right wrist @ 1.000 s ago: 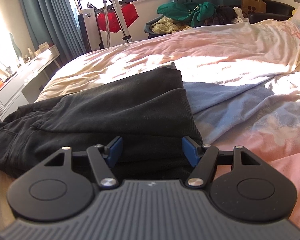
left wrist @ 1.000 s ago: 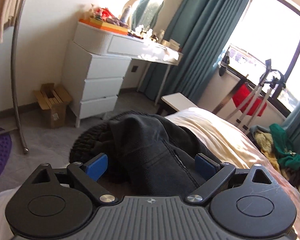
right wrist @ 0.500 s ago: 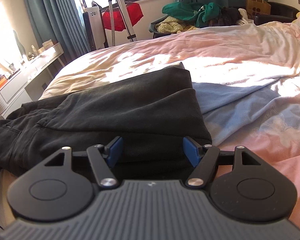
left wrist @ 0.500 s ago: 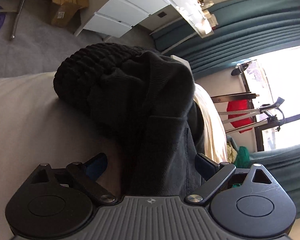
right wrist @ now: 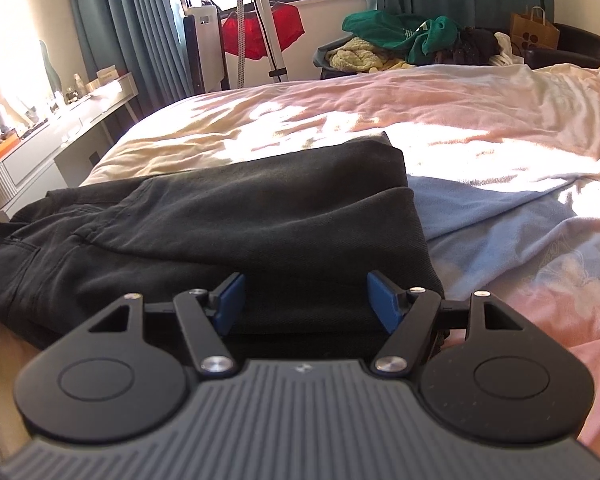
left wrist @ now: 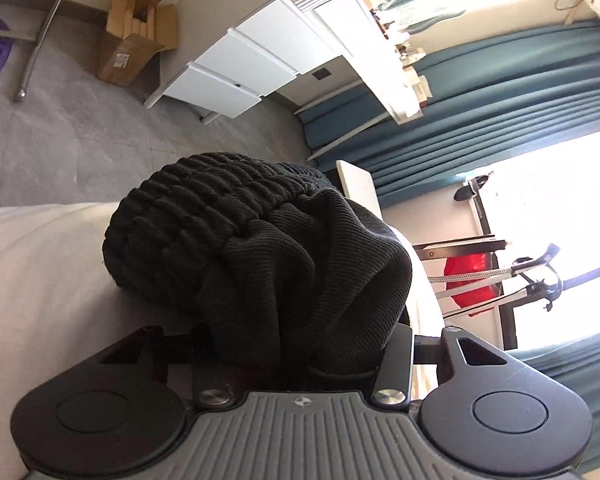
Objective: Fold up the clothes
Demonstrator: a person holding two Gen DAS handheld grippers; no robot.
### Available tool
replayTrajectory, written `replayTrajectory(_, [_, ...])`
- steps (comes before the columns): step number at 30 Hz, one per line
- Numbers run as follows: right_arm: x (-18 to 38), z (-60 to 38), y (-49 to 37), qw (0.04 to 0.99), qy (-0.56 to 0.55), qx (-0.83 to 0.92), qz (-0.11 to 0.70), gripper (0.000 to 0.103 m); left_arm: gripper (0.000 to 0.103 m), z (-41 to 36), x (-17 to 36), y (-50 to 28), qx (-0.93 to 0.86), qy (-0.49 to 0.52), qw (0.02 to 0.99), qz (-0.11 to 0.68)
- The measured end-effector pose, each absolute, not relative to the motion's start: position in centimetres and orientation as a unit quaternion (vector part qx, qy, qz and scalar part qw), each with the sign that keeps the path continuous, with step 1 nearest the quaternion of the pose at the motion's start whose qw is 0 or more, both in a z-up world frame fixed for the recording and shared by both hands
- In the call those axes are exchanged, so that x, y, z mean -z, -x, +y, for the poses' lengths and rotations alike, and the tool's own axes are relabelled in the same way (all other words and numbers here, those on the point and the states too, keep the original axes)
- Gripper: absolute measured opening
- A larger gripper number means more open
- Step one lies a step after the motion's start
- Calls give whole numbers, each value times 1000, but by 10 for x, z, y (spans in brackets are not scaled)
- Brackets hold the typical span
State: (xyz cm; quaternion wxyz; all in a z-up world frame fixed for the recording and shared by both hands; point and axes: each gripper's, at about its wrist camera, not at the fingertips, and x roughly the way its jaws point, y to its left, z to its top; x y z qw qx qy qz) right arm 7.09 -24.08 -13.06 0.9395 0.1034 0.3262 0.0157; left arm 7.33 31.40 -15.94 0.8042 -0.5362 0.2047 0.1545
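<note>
A: Where did the clothing lie?
B: On the bed [right wrist: 440, 120], the black trousers [right wrist: 236, 216] lay folded near its edge.
A: The claws?
B: The left gripper [left wrist: 300, 344] pinched their bunched waistband [left wrist: 204, 224]; the right gripper [right wrist: 306, 300] stood spread over them.

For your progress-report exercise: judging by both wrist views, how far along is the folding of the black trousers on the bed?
Done: the black trousers lie folded over along their length on the bed.
In hand: the left gripper is shut on the bunched ribbed waistband end; the right gripper is open, its fingers straddling the other end.
Left: probably folding crosswise and flattening.
</note>
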Motion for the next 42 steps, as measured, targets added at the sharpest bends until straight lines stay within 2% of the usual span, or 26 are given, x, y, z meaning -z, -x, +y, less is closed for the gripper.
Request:
replayTrajectory(5, [135, -242, -74, 935, -113, -15, 335, 70, 31, 281, 124, -73, -147, 454, 862, 174])
replayTrajectory(9, [130, -255, -74, 930, -157, -17, 333, 70, 30, 218, 79, -77, -141, 336, 923, 121])
replayTrajectory(13, [122, -278, -67, 926, -202, -5, 319, 69, 29, 137, 33, -70, -113, 217, 967, 66])
replayTrajectory(19, [110, -329, -52, 918, -277, 38, 280, 69, 28, 2, 2, -63, -79, 123, 989, 11])
replayTrajectory(23, [110, -363, -44, 905, -330, 67, 261, 70, 29, -89, 22, -57, -52, 51, 997, 2])
replayTrajectory(26, [111, -387, -38, 893, -367, 88, 243, 70, 30, -156, 66, -62, -27, -30, 999, 21])
replayTrajectory(32, [121, -408, -39, 884, -393, 108, 228, 70, 35, -229, 153, -87, 23, -140, 979, 147])
replayTrajectory(35, [127, -409, -44, 880, -403, 90, 235, 70, 44, -239, 166, -89, 25, -184, 972, 146])
replayTrajectory(36, [127, -408, -46, 878, -411, 74, 232, 70, 49, -239, 168, -90, 28, -194, 970, 145])
replayTrajectory(37, [128, -407, -48, 876, -419, 59, 230, 70, 60, -240, 170, -91, 32, -205, 968, 145])
replayTrajectory(39, [129, -405, -50, 869, -441, 24, 224, 70, 76, -227, 172, -87, 58, -206, 962, 167])
replayTrajectory(42, [128, -397, -53, 862, -456, -16, 220, 70, 85, -200, 164, -78, 102, -220, 956, 165])
